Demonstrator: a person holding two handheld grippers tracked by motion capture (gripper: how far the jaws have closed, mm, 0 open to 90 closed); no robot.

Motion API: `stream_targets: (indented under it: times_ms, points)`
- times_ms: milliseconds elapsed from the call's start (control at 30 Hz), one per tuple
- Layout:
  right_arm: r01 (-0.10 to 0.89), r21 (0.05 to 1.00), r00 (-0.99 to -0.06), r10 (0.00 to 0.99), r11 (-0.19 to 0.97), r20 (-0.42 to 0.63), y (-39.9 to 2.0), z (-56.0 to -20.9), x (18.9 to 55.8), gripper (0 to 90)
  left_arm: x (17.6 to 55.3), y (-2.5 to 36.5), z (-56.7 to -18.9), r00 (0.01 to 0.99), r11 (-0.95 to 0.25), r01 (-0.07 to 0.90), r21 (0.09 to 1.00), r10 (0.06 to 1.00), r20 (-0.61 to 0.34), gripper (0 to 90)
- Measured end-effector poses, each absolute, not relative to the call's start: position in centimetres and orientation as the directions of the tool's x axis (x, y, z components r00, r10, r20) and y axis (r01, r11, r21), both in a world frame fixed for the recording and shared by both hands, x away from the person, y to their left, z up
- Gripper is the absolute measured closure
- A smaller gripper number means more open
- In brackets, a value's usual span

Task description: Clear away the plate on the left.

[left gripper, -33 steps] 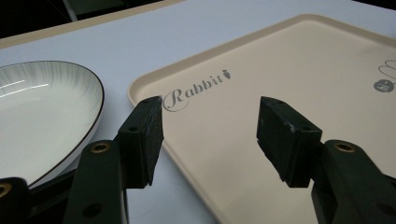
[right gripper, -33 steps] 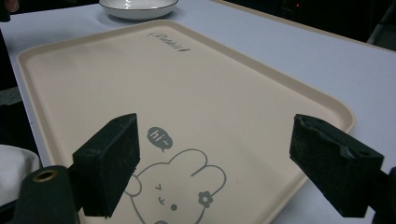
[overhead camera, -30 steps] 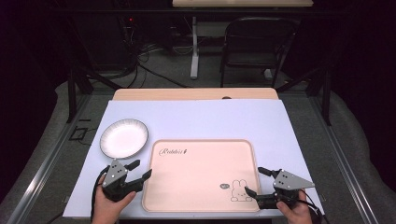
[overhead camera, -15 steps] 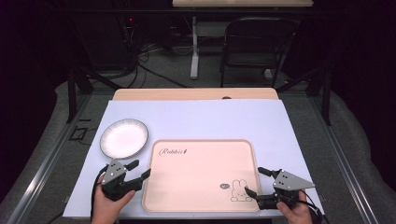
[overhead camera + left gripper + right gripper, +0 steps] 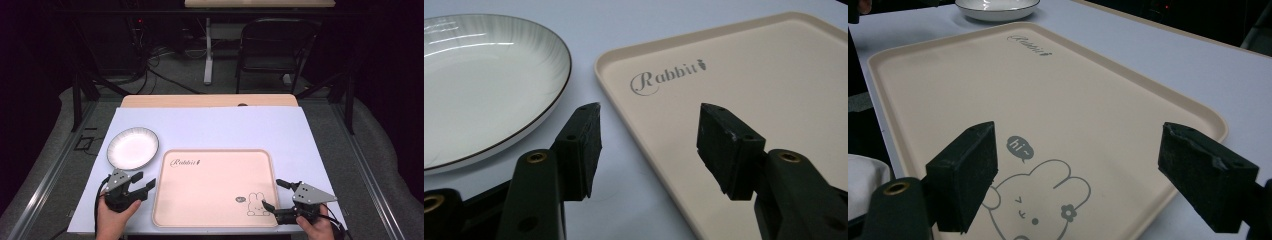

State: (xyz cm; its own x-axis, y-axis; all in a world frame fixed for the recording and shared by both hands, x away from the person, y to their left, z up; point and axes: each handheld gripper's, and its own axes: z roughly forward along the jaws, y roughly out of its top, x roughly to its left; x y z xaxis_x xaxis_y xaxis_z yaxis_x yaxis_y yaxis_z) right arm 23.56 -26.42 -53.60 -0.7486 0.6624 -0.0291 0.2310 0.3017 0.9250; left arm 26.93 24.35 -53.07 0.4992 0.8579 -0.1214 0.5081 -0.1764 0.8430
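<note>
Left gripper spread wide, jaws just eased inward a touch, nothing between the pads. Beige rabbit tray with its left rim lying between those fingers; white plate just beyond the left finger. Right gripper gaping too, empty, poised over the tray's rabbit corner.

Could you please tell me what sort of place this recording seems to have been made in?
Probably a lab or studio recording station: a table under a pale sheet carries just a beige tray and a white plate, while cables and a folding chair stand on the dark floor behind.
</note>
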Motion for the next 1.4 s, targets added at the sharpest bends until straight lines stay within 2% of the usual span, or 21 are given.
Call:
stream_targets:
  times_ms: [200, 800, 1000, 1067, 1400]
  points:
    - [0.23, 0.926, -0.749, 0.662, 0.3, -0.028, -26.4, -53.6, 23.5, 15.2, 27.0, 25.2, -53.1, 0.459, -0.116, 0.527, 0.842, 0.872, -0.167, 43.1]
    - [0.229, 0.926, -0.748, 0.663, 0.299, -0.029, -26.4, -53.6, 23.5, 15.2, 27.2, 26.4, -53.1, 0.39, -0.055, 0.563, 0.824, 0.897, -0.207, 41.8]
    - [0.23, 0.926, -0.747, 0.665, 0.299, -0.029, -26.4, -53.6, 23.5, 15.2, 27.9, 27.4, -52.9, 0.337, 0.034, 0.593, 0.804, 0.897, -0.286, 40.5]
    - [0.23, 0.926, -0.747, 0.664, 0.299, -0.03, -26.4, -53.6, 23.5, 15.2, 28.1, 27.6, -52.8, 0.322, 0.042, 0.6, 0.799, 0.901, -0.289, 37.4]
    - [0.23, 0.926, -0.747, 0.664, 0.299, -0.029, -26.4, -53.6, 23.5, 15.2, 29.3, 29.3, -51.8, 0.268, 0.074, 0.628, 0.775, 0.914, -0.304, 36.4]
